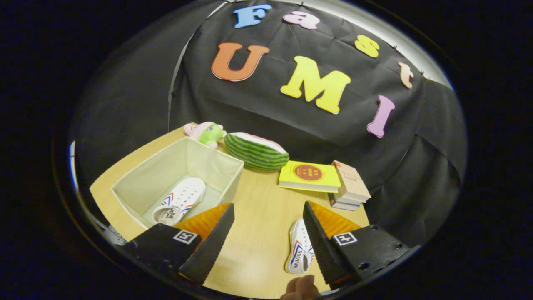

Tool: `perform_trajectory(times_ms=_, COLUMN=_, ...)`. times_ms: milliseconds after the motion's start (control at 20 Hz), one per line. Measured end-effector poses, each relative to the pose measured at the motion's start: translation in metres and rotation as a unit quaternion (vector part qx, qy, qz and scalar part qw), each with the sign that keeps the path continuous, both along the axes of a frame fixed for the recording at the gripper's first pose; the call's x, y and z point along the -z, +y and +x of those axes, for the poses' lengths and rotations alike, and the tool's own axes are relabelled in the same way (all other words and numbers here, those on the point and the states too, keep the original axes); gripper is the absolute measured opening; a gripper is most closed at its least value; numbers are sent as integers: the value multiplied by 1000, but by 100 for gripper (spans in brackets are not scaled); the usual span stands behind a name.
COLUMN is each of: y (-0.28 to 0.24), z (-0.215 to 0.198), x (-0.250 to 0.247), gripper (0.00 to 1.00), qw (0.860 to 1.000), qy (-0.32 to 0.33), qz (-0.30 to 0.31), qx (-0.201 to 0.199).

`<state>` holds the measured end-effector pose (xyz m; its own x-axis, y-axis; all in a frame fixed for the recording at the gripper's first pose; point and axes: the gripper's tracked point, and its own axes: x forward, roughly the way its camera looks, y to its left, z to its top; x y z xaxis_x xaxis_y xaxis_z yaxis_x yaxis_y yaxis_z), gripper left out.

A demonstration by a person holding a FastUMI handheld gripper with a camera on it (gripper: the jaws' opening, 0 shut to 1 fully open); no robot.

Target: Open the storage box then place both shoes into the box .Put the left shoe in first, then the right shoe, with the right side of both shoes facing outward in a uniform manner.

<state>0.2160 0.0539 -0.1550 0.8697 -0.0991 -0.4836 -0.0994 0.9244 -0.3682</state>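
Gripper point(266, 233) spread wide, fingers well apart, nothing held between them; bare wood of the table point(258, 233) in the gap. Hovering above the table, tilted down toward it.

Table light wood, backed by the booth's black cloth wall point(291, 116).

Storage box point(137, 183) pale green fabric, open at the top, sitting ahead of and beside the left finger point(208, 246). Inside, on the box floor, one white shoe point(179, 200) with red and blue stripes, lying lengthwise, opening toward the gripper, toe toward the far wall; which side faces outward, hard to tell.

Second white shoe point(299, 252) out on the table, same red and blue stripes, lying just against the inner edge of the right finger point(320, 246) and partly hidden by it; touching or merely close, cannot tell. Not between the two fingers in any clamped sense, only beside one.

Beyond the box, a watermelon-shaped plush point(256, 150) with green striped rind, resting near the cloth wall. Right of it, a yellow book point(308, 175) with a red disc on its cover, lying flat, and touching it a small stack of books point(349, 187), the top one tan.

Behind the box's far corner, a small green and pink plush toy point(206, 132).

Fingertips of a person's hand point(302, 287) at the near side, below the right finger.
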Motion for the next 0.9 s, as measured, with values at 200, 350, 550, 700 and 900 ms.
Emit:
perform_trajectory(times_ms=200, y=-59, z=-6, x=9, gripper=100, qw=999, qy=29, qz=20, qx=40)
perform_trajectory(times_ms=350, y=-98, z=-9, x=21, gripper=100, qw=997, qy=43, qz=7, qx=57)
perform_trajectory(times_ms=550, y=-147, z=-12, x=46, gripper=100, qw=995, qy=67, qz=-43, qx=67)
perform_trajectory(times_ms=700, y=-185, z=-13, x=76, gripper=100, qw=990, qy=92, qz=-59, qx=91)
perform_trajectory(times_ms=900, y=-221, z=-19, x=117, gripper=100, qw=982, qy=137, qz=-50, qx=119)
